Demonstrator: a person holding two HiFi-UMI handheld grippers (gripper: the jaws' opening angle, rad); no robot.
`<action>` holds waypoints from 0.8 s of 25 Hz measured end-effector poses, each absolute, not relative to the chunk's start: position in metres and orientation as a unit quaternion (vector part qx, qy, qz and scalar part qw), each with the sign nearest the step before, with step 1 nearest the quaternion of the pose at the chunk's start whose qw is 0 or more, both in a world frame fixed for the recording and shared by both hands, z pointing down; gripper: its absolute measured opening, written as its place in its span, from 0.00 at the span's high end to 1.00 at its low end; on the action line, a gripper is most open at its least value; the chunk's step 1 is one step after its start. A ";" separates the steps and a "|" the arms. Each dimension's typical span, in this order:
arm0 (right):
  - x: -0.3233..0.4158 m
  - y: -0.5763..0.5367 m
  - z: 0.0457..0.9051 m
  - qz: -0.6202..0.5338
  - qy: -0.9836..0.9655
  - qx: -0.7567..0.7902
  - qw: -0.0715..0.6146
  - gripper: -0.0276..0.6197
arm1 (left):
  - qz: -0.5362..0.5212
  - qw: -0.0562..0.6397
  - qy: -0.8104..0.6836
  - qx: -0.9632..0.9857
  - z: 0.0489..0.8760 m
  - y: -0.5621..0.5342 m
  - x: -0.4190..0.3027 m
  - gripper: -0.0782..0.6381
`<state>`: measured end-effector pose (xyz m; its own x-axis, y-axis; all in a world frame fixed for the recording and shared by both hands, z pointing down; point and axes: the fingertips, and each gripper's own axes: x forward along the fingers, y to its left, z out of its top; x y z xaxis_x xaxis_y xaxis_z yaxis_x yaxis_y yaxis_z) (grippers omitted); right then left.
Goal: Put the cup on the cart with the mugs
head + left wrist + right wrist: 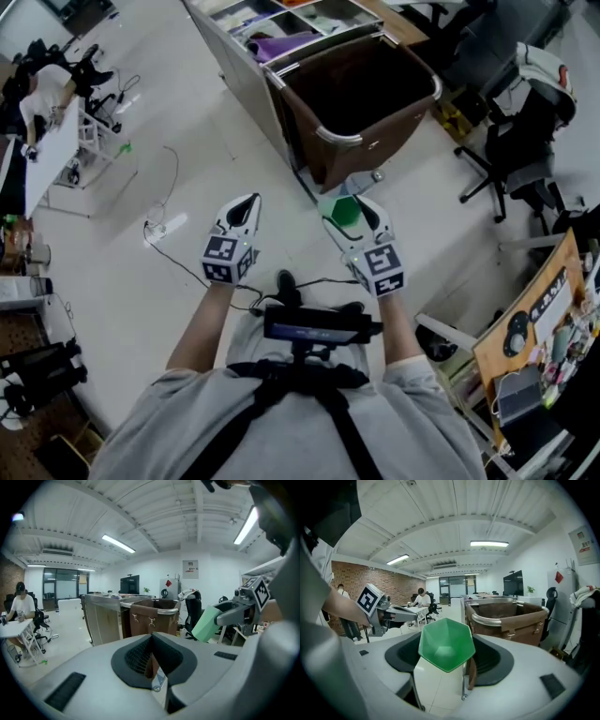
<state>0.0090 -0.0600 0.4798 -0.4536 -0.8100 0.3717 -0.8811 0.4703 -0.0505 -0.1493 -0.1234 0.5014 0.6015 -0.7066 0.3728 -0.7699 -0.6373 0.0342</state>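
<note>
Cup: green (446,644), smooth matte plastic with a six-sided mouth and faceted walls that taper towards the base. It is off the floor, held in the right gripper with its open mouth facing that gripper's camera.
Right gripper: (354,208) a pale grey moulded shell with dark ribbed pads. Its fingers are spread wide and clamped on the cup's sides.
Left gripper: (152,638) the same grey shell, with black cross-hatched rubber lining. Its fingers are drawn together to a thin slit with nothing between them.
Brown cart: (349,155) a deep box of brown fabric-like panels edged by a rounded, shiny metal tube. It stands just ahead of both grippers.
Floor: (141,281) pale, smooth and slightly glossy, with thin black cables trailing across it.
Office chair: (516,155) black, on a star base, to the right of the cart.
</note>
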 end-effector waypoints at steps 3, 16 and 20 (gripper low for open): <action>-0.027 -0.086 0.485 0.118 -0.854 0.484 0.154 0.45 | 0.160 0.100 -0.433 0.882 0.502 -0.142 -0.186 0.88; -0.145 -0.171 0.480 0.103 -0.881 0.426 0.176 0.45 | 0.132 0.117 -0.485 0.857 0.497 -0.202 -0.303 0.88; -0.156 -0.200 0.480 0.100 -0.887 0.409 0.188 0.45 | 0.126 0.130 -0.502 0.846 0.501 -0.220 -0.318 0.88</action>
<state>-0.1562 -0.2004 0.4795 -0.5940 -0.6885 0.4161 -0.7639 0.6449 -0.0234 -0.3183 -0.2201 0.5011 0.4640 -0.8166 0.3434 -0.8819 -0.4621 0.0929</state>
